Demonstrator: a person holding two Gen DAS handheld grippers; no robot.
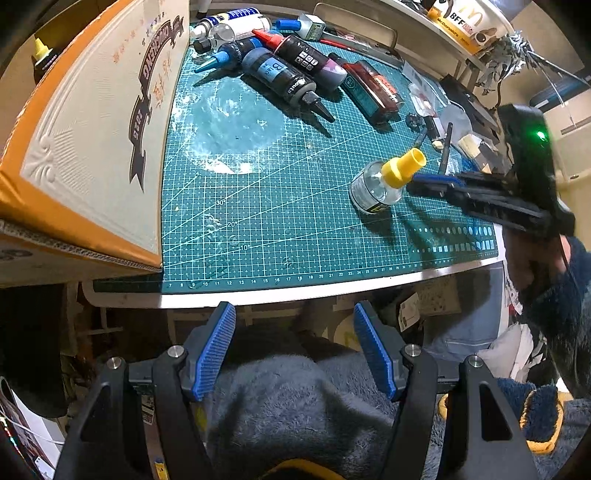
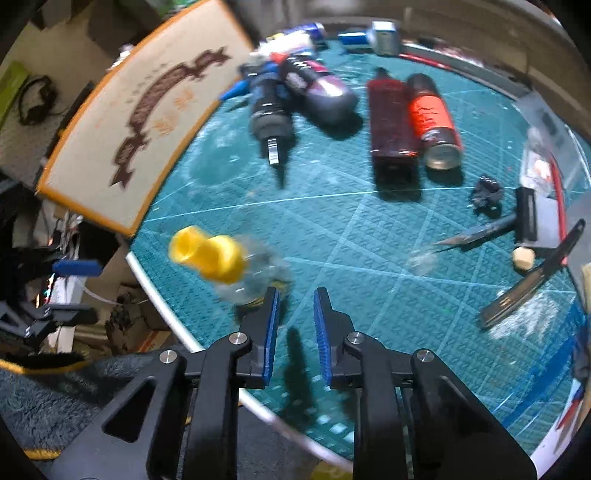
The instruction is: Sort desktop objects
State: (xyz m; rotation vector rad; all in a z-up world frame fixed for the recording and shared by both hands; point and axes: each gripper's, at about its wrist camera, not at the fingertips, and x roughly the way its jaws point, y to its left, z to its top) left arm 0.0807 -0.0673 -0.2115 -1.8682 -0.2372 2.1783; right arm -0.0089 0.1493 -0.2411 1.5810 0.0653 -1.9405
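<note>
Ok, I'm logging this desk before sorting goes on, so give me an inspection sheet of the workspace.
Surface: green cutting mat, smeared with white residue.
Job's things: yellow-capped bottle lying alone near the front; ink bottles piled at the back.
Clutter: red can, craft knife, box at the mat's left.
Grippers: left gripper open, off the desk edge; right gripper open beside the yellow-capped bottle, not holding it.
Cables: nothing seen on the mat.
Surroundings: McDonald's cup on a shelf.

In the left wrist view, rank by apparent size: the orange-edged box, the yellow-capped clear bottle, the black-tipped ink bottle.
1. Orange-edged box, though nearest the camera.
2. Black-tipped ink bottle.
3. Yellow-capped clear bottle.
</note>
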